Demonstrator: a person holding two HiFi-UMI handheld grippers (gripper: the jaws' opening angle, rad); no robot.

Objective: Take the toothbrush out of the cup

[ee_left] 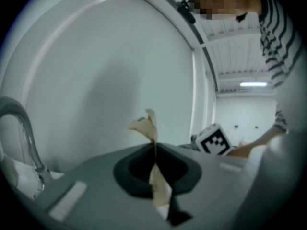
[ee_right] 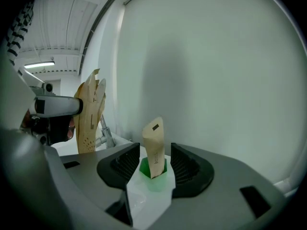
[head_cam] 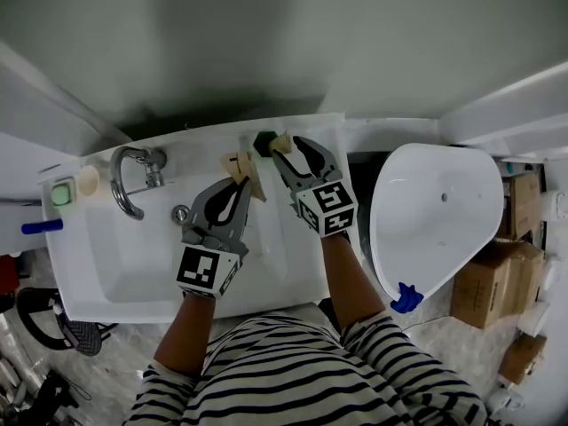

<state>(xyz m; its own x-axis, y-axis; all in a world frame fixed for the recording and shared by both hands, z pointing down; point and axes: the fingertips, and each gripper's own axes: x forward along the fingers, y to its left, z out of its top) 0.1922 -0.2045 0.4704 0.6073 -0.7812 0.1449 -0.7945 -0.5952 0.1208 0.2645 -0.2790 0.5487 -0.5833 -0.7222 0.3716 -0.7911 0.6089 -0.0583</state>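
Wash corner, white glossy sink with a curved chrome faucet at its far left; plain matt wall behind.

Cup: small, green, faceted, on the sink's far rim, right of the faucet. A flat tan paper toothbrush packet stands upright in it, stiff, with a slanted top edge and a small dark mark near the top.

Right gripper: grey plastic with ribbed black pads. The jaws are spread wide, one on each side of the cup, and neither pad presses on the cup or the packet. The forearm comes in over the sink's near right edge and the gripper tips slightly down toward the far rim.

Left gripper: jaws pressed together, pinching a second packet low on its length. This one is the same tan paper, but creased and ragged at the top. It is held upright over the far part of the basin, left of the cup and apart from it. The forearm reaches across the basin from the near edge with the gripper about level.
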